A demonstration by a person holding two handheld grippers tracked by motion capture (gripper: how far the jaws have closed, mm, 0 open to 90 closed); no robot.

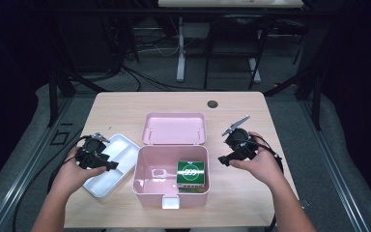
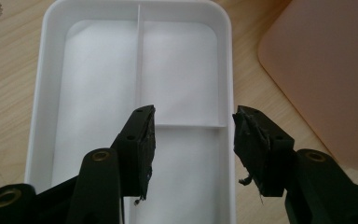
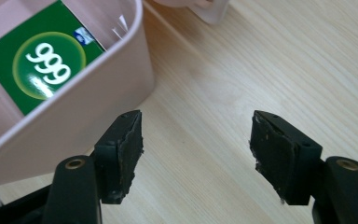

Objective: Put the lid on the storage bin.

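A white divided tray (image 1: 121, 145) lies left of an open pink box (image 1: 142, 181) whose lid (image 1: 174, 128) stands back. A green carton marked 999 (image 1: 192, 172) lies in the box's right half. My left gripper (image 1: 112, 165) hovers over the tray's near end. In the left gripper view it (image 2: 193, 116) stands open over the tray (image 2: 102, 70), one jaw inside it and one beyond its right wall, pressing nothing. My right gripper (image 1: 223, 159) is just right of the box. It (image 3: 196, 123) is open above bare wood beside the box wall (image 3: 84, 107) and the carton (image 3: 42, 60).
The wooden table (image 1: 125, 106) has a round cable hole (image 1: 212, 103) at the back. A pale latch (image 1: 170, 202) juts from the box's front. The pink box (image 2: 326, 70) lies close to the tray's right side. Dark frames and cables stand behind the table.
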